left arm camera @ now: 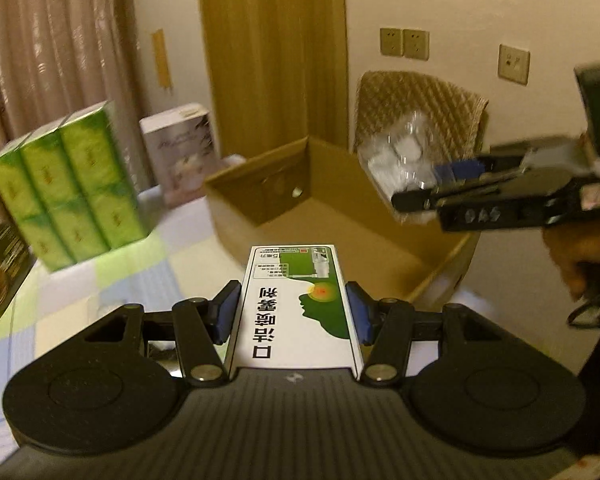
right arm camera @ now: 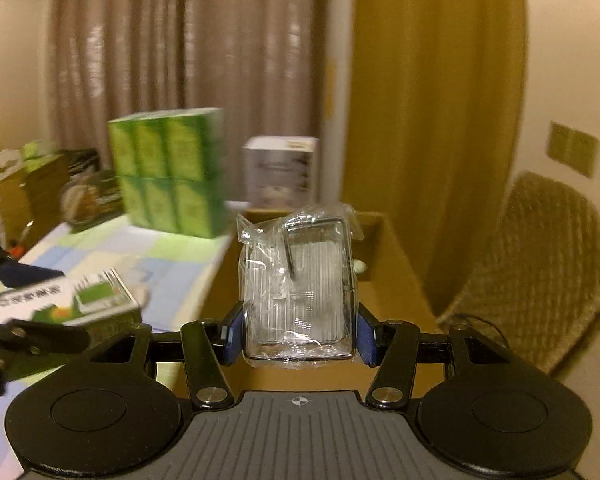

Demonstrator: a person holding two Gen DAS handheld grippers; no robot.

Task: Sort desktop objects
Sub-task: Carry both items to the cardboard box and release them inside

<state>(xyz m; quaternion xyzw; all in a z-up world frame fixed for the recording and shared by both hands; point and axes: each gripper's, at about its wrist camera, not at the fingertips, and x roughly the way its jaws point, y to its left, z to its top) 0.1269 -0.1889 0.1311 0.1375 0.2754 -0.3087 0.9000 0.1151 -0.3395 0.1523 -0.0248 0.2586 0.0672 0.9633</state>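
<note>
Over the open cardboard box [left arm camera: 340,216], my left gripper [left arm camera: 294,312] pinches the light, stiff medicine carton [left arm camera: 296,304] by its long sides, while my right gripper [right arm camera: 298,330] squeezes the slippery, crinkly plastic-wrapped packet [right arm camera: 298,280] low down.

The left gripper [left arm camera: 292,314] clamps a white and green medicine box [left arm camera: 298,304] between its blue pads, held above the checked tablecloth [left arm camera: 156,276] near an open cardboard box [left arm camera: 324,208]. To the right, the right gripper [left arm camera: 428,190] holds a clear plastic packet [left arm camera: 400,156] over that cardboard box. Green tissue packs [left arm camera: 66,184] stand at left.
</note>
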